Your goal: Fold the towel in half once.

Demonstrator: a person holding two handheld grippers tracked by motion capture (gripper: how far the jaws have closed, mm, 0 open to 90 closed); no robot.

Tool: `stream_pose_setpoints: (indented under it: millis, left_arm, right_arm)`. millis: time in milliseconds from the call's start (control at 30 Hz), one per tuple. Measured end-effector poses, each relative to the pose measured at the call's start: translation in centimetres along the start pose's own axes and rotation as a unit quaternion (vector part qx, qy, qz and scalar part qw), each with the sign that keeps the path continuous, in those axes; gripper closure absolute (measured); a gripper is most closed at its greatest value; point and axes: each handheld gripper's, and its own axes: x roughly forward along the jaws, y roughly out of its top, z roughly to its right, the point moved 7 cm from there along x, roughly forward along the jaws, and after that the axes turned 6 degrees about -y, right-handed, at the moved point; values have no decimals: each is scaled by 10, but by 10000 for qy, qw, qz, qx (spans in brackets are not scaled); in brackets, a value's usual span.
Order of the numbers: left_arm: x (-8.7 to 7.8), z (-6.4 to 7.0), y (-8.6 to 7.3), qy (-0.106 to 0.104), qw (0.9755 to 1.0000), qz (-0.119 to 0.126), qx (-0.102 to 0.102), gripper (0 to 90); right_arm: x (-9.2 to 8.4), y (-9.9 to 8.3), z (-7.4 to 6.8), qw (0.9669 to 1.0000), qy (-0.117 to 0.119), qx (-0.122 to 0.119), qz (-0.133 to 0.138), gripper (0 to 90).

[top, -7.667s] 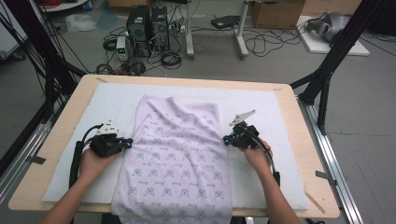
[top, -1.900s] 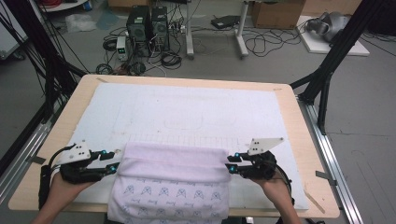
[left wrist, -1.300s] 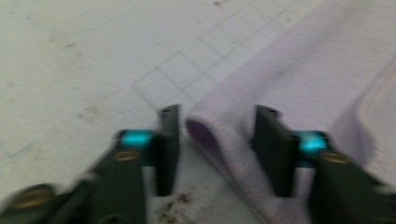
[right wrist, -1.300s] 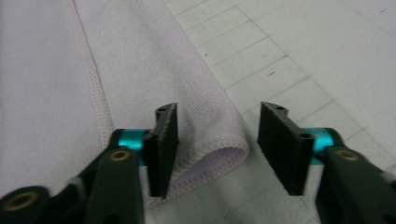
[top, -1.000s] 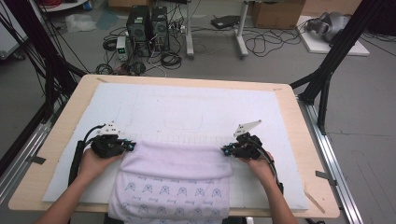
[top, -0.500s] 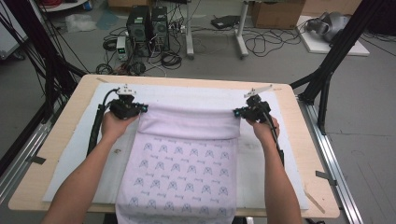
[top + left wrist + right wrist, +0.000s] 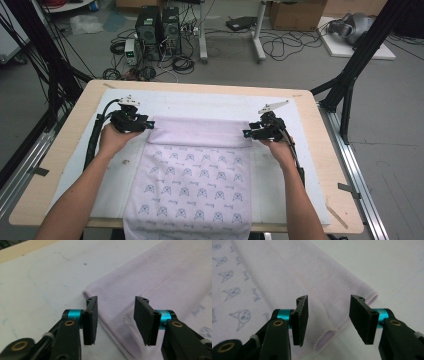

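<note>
White mat under folded towel

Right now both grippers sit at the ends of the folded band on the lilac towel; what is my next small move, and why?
Probably draw both grippers back, clear of the lilac towel. The left gripper and right gripper have just been opening, their jaws stand apart with no pad pressing the cloth, and the folded band already lies flat on the white mat.
</note>
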Motion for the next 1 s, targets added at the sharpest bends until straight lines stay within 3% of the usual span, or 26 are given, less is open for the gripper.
stream_pose_setpoints:
  millis: [100, 167, 300, 333, 433, 500, 633, 733, 833, 1000]
  left_arm:
    - [0, 10, -7, -253, 9997, -16, 65, 475]
    - [3, 14, -12, -392, 9991, -151, 56, 440]
    - [11, 14, -13, -331, 9992, -232, 74, 424]
    - [13, 14, -14, -330, 9991, -267, 94, 455]
    - [16, 19, -18, -482, 9972, -442, 355, 795]
    - [13, 22, -15, -557, 9970, -349, 407, 857]
    - [-5, 27, -7, -532, 9975, -66, 459, 864]
    - [-24, 36, -5, -557, 9965, 283, 549, 863]
    - [-45, 50, -13, -593, 9947, 494, 679, 863]
    - [-73, 72, -37, -617, 9927, 555, 871, 863]
  right_arm:
    - [0, -8, -5, 9999, 45, -33, -94, 471]
    - [1, -12, -8, 9999, 136, 23, -93, 466]
    - [5, -19, -12, 9995, 154, -53, -254, 514]
    - [6, -20, -13, 9995, 159, -112, -265, 537]
    - [7, -21, -17, 9989, 284, -219, -298, 771]
    - [5, -21, -20, 9986, 403, -239, -249, 835]
    - [-7, -14, -26, 9987, 442, -263, -57, 843]
    - [-24, -8, -35, 9982, 469, -340, 168, 843]
    - [-42, -7, -49, 9969, 513, -459, 386, 844]
    - [-68, -21, -80, 9944, 601, -720, 491, 844]
